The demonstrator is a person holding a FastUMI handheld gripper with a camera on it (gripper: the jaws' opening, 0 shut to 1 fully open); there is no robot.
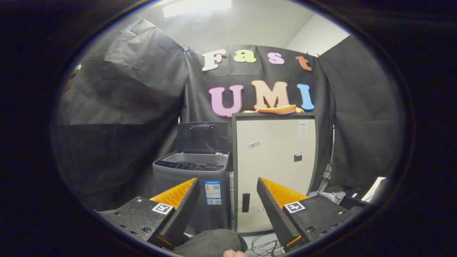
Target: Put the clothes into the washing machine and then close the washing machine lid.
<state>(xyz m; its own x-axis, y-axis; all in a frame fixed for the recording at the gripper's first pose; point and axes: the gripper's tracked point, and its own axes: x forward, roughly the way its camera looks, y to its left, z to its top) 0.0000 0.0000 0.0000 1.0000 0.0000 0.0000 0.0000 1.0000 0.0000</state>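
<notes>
Grey washing machine (192,178), lid (202,136) upright.

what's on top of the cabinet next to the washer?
An orange cloth item lies on top of the cabinet, beyond the open gripper. Its rear part and anything behind it are hidden by the cabinet's top edge.

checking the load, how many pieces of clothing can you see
1: an orange garment lying on top of the cabinet, beside the washer with its raised lid. The open claw holds nothing. More could be hidden inside the drum.
</notes>
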